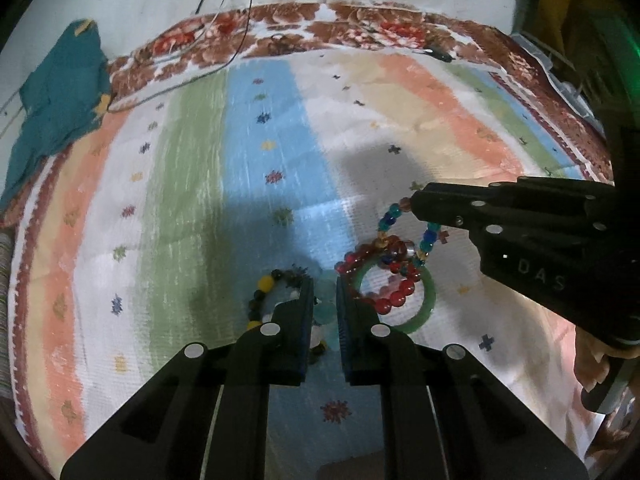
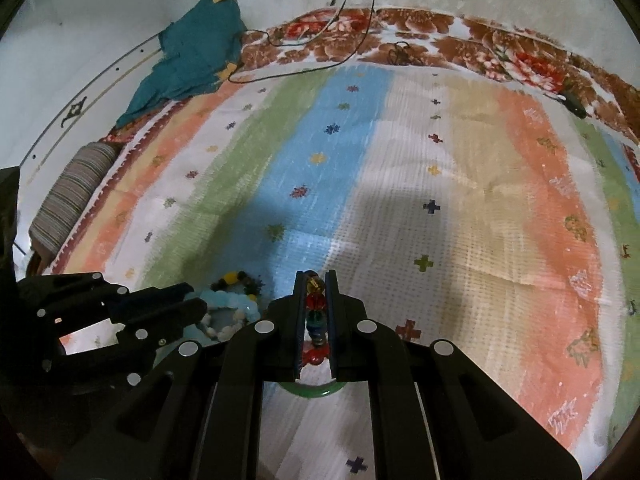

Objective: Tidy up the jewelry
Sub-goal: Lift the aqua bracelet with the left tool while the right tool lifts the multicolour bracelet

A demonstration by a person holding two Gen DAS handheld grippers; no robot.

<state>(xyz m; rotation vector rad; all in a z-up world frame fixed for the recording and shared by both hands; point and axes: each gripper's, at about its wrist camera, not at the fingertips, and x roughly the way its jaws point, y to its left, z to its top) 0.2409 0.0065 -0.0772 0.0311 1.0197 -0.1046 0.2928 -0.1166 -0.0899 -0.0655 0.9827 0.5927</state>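
Note:
My left gripper is shut on a pale aqua bead bracelet, held just above the striped bedspread. A dark-and-yellow bead bracelet lies to its left. On its right, a red bead bracelet overlaps a green bangle. My right gripper reaches in from the right, shut on a multicoloured bead bracelet that hangs down onto the red beads. In the right wrist view, the right gripper pinches those coloured beads above the green bangle. The left gripper sits by the aqua bracelet.
A teal cloth lies at the bed's far left corner, with thin cables trailing over the floral border. A small dark object rests near the far edge. A striped bolster lies along the left side.

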